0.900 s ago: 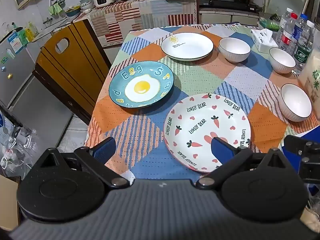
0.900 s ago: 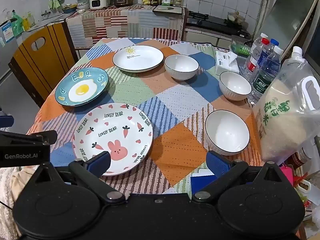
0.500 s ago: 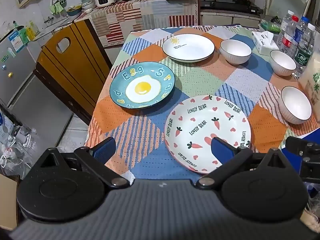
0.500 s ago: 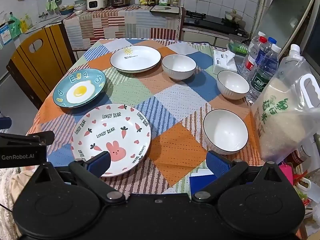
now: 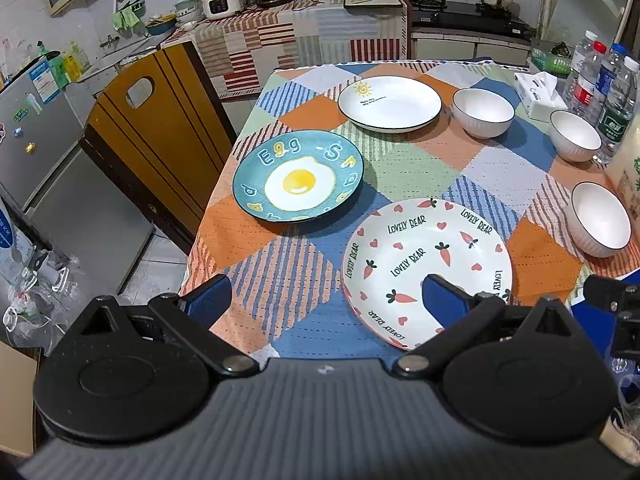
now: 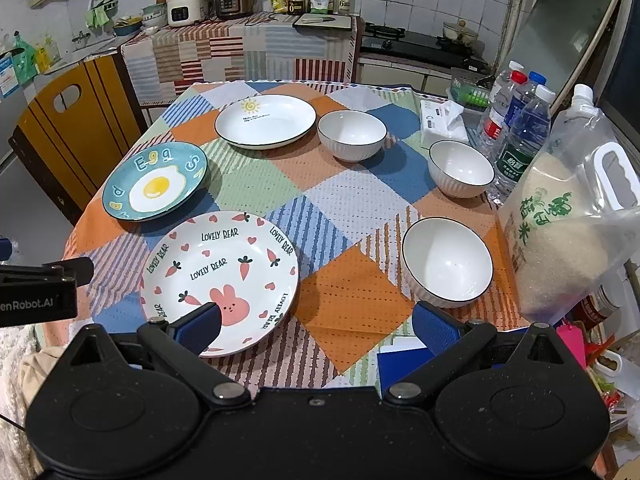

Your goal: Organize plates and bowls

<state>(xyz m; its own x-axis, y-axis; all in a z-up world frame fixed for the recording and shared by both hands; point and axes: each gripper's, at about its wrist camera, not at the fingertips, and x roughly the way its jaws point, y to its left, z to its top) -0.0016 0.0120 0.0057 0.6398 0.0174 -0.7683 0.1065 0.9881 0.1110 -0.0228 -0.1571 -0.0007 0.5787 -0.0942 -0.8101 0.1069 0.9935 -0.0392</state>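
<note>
Three plates lie on the patchwork tablecloth: a bunny-and-carrot plate (image 6: 224,276) nearest me, a blue fried-egg plate (image 6: 155,186) to its left rear, and a white sun plate (image 6: 265,120) at the back. Three white bowls stand apart on the right: near (image 6: 447,264), middle (image 6: 461,168), far (image 6: 352,135). My left gripper (image 5: 326,300) hovers open over the near table edge, its right finger above the bunny plate (image 5: 426,268). My right gripper (image 6: 316,326) hangs open above the front edge, between the bunny plate and the near bowl. Neither holds anything.
A bag of rice (image 6: 568,232), water bottles (image 6: 520,128) and a tissue box (image 6: 442,122) crowd the table's right side. A wooden chair (image 5: 160,120) stands at the left edge. A covered counter (image 6: 240,52) with appliances lies behind. The left gripper's body (image 6: 36,292) shows at left.
Both grippers have drawn back and up a little, so the table sits slightly lower and farther in each view. Plates and bowls have not moved; jaws stay open.
</note>
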